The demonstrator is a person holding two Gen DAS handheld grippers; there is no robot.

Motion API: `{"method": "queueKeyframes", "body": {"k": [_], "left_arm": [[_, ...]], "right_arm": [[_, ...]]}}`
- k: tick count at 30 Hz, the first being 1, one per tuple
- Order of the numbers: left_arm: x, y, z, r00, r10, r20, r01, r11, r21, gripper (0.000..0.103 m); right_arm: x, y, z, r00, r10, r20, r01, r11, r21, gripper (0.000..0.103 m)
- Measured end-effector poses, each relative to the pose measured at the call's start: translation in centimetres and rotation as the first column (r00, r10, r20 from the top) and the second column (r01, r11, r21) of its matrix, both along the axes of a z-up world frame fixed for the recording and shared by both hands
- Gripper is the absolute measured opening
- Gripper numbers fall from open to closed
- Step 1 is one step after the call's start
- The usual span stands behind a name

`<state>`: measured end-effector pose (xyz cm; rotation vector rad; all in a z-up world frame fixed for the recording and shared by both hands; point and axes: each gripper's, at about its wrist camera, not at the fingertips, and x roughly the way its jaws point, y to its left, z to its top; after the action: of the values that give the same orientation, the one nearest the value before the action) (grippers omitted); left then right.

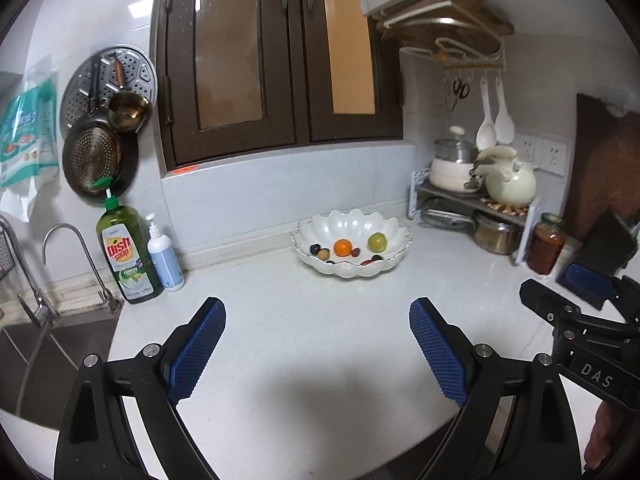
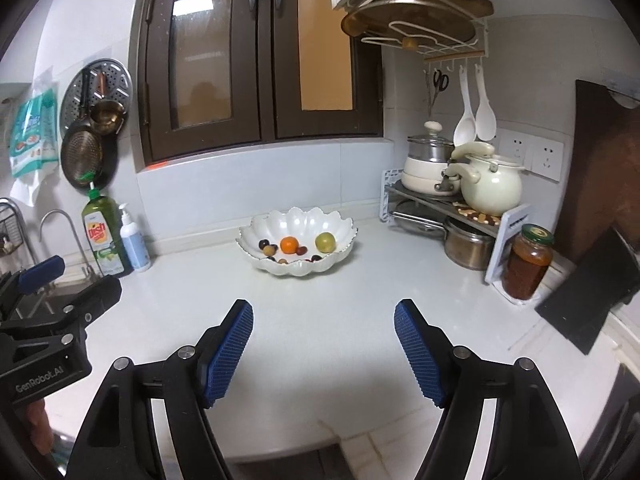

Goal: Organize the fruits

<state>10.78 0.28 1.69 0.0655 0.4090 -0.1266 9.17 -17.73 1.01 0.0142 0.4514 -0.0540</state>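
Looked basically done: fruits (orange (image 1: pixel 343 247), green one (image 1: pixel 377 242), small dark ones) all sat in bowl (image 1: pixel 352 270) at 12 o'clock, counter bare, left gripper (image 1: pixel 316 354) and right gripper (image 2: pixel 323 354) both spread, empty, well short of it.

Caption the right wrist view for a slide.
Open right gripper faces a white scalloped bowl of fruit, with an orange and a green fruit, on a kitchen counter.
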Motion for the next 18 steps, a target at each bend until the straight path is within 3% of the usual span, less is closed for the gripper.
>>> {"method": "queueKeyframes", "body": {"k": [18], "left_arm": [[-7.2, 0.0, 0.4, 0.999, -0.003, 0.041, 0.003, 1.0, -0.015, 0.103]], "right_arm": [[-8.1, -0.1, 0.6, 0.998, -0.024, 0.062, 0.026, 0.999, -0.032, 0.078]]}}
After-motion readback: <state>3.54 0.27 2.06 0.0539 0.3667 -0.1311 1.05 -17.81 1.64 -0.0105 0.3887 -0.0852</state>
